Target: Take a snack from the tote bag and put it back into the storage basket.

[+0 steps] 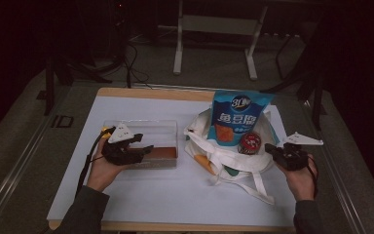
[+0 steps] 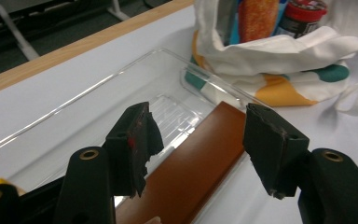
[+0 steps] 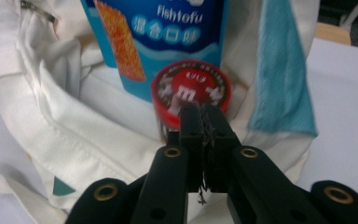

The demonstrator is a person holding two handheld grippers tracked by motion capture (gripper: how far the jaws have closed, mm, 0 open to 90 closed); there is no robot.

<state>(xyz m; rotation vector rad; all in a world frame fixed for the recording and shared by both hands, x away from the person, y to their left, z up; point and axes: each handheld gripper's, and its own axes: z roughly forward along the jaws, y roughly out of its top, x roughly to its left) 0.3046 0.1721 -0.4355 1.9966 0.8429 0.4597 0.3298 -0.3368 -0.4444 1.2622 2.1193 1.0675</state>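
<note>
White cloth bag [image 1: 233, 161] holds snack pouch [image 1: 237, 119], red-lidded jar [image 1: 250, 143]. Right tongs [image 3: 204, 122] pinched shut, empty, beside jar. Left tongs [image 2: 196, 147] wide over brown block [image 2: 186, 168] in clear tray [image 1: 141, 127]. Likely step: packing bag; next, grip block.

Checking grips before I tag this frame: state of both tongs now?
Left tongs: open, over the brown block in the clear tray, not gripping.
Right tongs: shut, empty, by the red-lidded jar.

A red-lidded round tub [image 1: 250, 143] stands upright in the white tote bag [image 1: 224, 161], just before a tall blue snack pouch [image 1: 237, 118], near the tabletop's right edge.
</note>
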